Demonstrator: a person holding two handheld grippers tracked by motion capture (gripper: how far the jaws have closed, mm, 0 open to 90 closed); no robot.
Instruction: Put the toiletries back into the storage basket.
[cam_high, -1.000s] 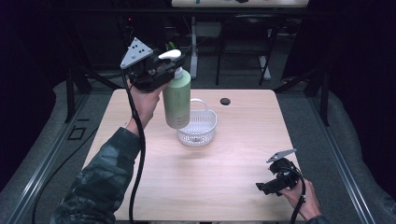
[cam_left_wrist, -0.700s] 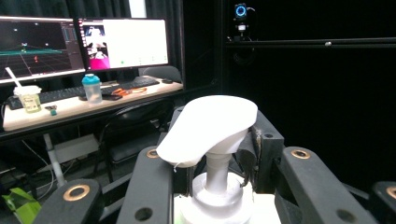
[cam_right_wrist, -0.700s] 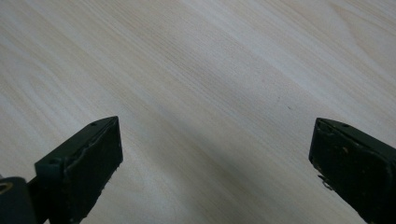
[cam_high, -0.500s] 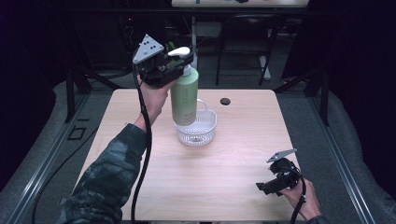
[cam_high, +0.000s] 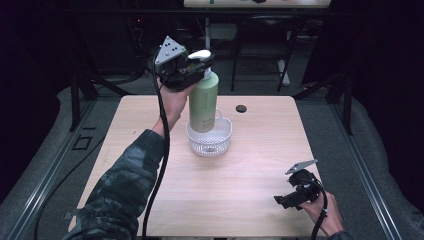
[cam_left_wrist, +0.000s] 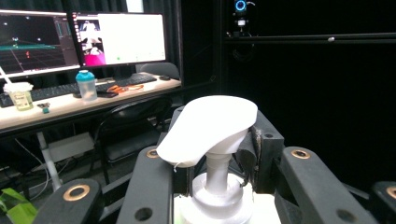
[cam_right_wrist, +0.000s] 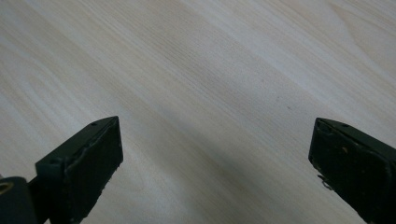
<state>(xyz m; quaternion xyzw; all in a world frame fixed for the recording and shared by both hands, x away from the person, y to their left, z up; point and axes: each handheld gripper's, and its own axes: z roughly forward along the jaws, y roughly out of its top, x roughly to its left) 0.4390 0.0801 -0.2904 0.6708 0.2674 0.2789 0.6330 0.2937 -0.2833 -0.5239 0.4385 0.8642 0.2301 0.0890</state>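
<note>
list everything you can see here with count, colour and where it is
bottle: 1, green with white pump, upright, held over the basket
basket: 1, white, table centre
small disc: 1, black, far side of table
table: 1, light wood
monitors: 2, lit, on a desk behind
shaker cup: 1, blue lid, on that desk
left hand-held gripper: 1, black, shut on the bottle's neck
right hand-held gripper: 1, black, open, near right of table

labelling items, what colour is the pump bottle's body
Pale green body, white pump head; clearest in the high view.
</note>
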